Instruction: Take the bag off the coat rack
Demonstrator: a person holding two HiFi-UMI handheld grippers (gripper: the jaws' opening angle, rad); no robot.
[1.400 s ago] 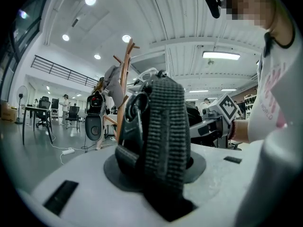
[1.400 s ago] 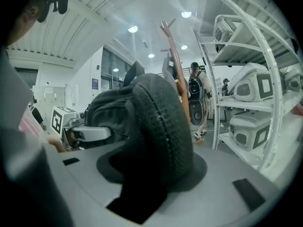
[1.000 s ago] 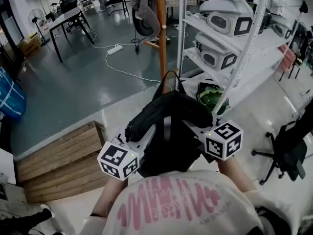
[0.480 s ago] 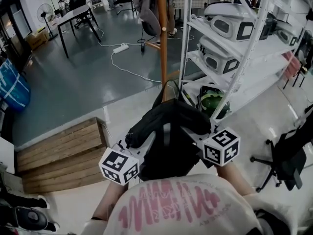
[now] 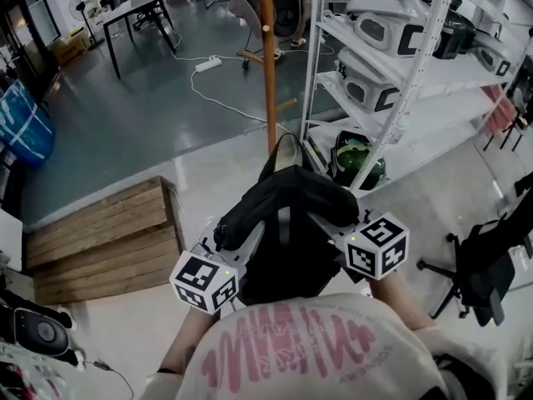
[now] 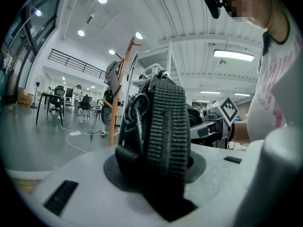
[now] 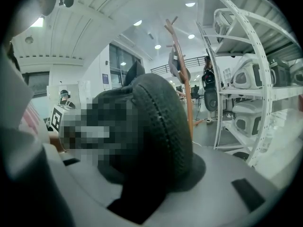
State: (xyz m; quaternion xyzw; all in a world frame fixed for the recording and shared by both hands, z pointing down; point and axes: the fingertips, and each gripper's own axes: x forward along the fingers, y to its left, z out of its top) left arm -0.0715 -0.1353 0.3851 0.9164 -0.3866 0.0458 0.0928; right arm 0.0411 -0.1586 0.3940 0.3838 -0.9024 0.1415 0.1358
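Note:
A black bag (image 5: pixel 283 223) hangs between my two grippers in front of my chest, clear of the orange wooden coat rack (image 5: pixel 267 57) that stands beyond it. My left gripper (image 5: pixel 223 244) is shut on a ribbed webbing strap (image 6: pixel 163 126) of the bag, which fills the left gripper view. My right gripper (image 5: pixel 346 233) is shut on a padded black edge of the bag (image 7: pixel 158 126). A grey garment (image 5: pixel 241 11) still hangs on the rack. The rack pole (image 7: pixel 182 65) shows in the right gripper view too, well behind the bag.
A white metal shelf unit (image 5: pixel 391 65) with grey machines stands to the right of the rack. A wooden pallet (image 5: pixel 100 240) lies at the left. An office chair (image 5: pixel 475 265) is at the right. A power strip and cable (image 5: pixel 208 63) lie on the grey floor.
The view has shifted: the rack and shelves have slid slightly up and left. The bag stays held between both grippers at the same spot before my chest.

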